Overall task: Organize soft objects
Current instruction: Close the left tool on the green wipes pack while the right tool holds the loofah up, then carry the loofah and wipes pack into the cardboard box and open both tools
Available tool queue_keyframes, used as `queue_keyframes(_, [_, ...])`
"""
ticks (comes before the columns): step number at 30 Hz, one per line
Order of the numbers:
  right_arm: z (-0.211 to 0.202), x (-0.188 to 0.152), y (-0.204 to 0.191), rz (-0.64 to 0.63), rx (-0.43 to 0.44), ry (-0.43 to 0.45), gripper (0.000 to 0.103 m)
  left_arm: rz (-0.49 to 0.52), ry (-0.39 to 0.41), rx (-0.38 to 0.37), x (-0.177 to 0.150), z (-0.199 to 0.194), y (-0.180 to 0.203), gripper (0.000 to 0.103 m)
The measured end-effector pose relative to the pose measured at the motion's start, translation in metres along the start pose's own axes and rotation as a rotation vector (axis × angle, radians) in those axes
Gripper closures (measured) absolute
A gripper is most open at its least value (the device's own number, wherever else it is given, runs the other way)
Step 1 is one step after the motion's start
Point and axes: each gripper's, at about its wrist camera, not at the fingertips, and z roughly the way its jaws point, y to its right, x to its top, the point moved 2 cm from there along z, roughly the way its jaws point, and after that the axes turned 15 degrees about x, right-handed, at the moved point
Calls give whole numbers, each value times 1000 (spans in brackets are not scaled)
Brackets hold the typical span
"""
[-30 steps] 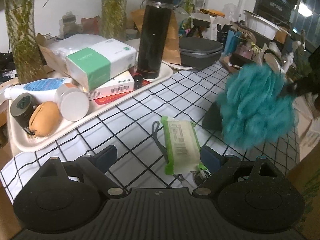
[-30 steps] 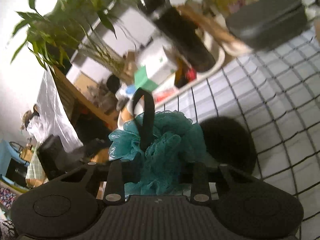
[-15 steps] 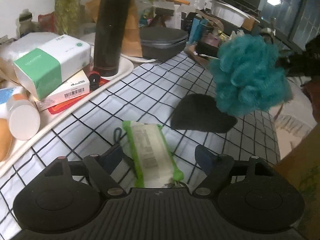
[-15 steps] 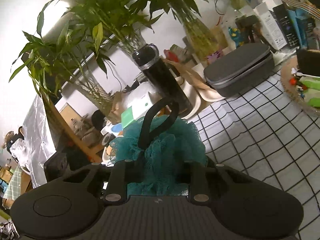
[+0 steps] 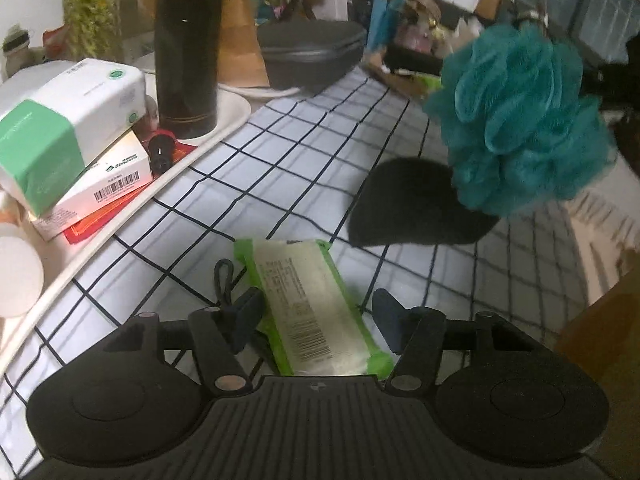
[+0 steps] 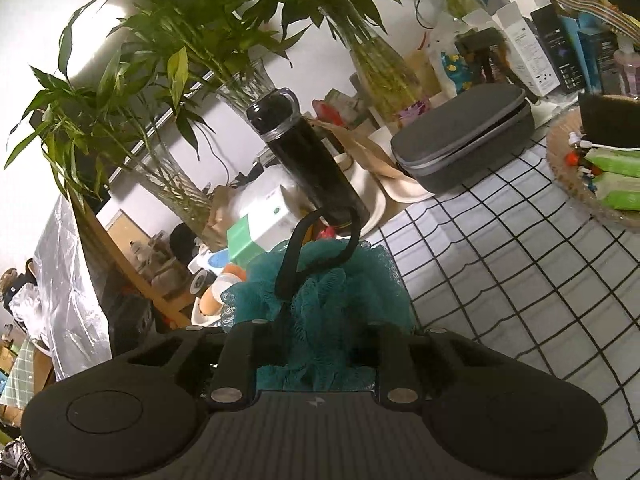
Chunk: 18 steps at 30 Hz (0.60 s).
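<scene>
Left gripper (image 5: 316, 316) straddles the green-edged flat wet-wipe pack (image 5: 310, 308), jaws closing, pads either side and not yet pressing. The pack lies on the black-gridded white tablecloth (image 5: 304, 148), long axis running toward eleven o'clock. A dark thin cord (image 5: 224, 280) sits at the left pad's ten o'clock; it could get pinched in with the pack. The slick wrapper, caught this near its end, might droop or slide out. Over on the right, the right gripper (image 6: 316, 352) is clenched on the teal mesh bath pouf (image 6: 320, 300), held clear above the cloth, its black loop (image 6: 316, 244) arching at twelve. Squashy mesh, shallow bite: a jolt could shake it loose.
</scene>
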Motion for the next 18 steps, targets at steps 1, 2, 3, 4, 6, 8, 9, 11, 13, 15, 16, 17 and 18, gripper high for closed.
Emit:
queue_keyframes(1, [0, 0, 0, -1, -5, 0, 79, 20, -9, 18, -1, 2, 2, 45])
queue_keyframes(2, [0, -1, 0, -2, -11, 0, 80, 34, -16, 28, -1, 3, 4, 45])
queue_keyframes(3, [0, -1, 0, -3, -14, -1, 80, 46, -21, 35, -2, 4, 5, 45])
queue_keyframes(4, [0, -1, 1, -3, -17, -2, 81, 65, -23, 46, -3, 5, 8, 45])
queue_keyframes(6, [1, -1, 1, -8, -32, -6, 82, 86, -24, 61, -2, 5, 11, 47])
queue_keyframes(8, [2, -1, 0, -18, -46, -7, 82, 77, -31, 59, -2, 4, 11, 49])
queue_keyframes(9, [1, -1, -1, -23, -48, -3, 83, 71, -35, 58, -2, 4, 10, 50])
queue_keyframes(11, [0, -1, -3, -39, -55, 6, 84, 66, -37, 65, -2, 3, 10, 51])
queue_keyframes(13, [0, 0, -6, -58, -58, 4, 85, 49, -37, 69, -2, 2, 7, 53])
queue_keyframes(15, [3, -1, -11, -91, -60, -8, 85, 30, -35, 74, -2, 0, 3, 54])
queue_keyframes(16, [4, -1, -14, -110, -68, -11, 85, 24, -33, 77, -2, -1, 1, 54])
queue_keyframes(17, [5, 0, -15, -120, -73, -14, 86, 17, -31, 81, -2, -3, -1, 54])
queue_keyframes(18, [4, 0, -17, -127, -76, -11, 86, 14, -29, 83, -2, -4, -2, 55])
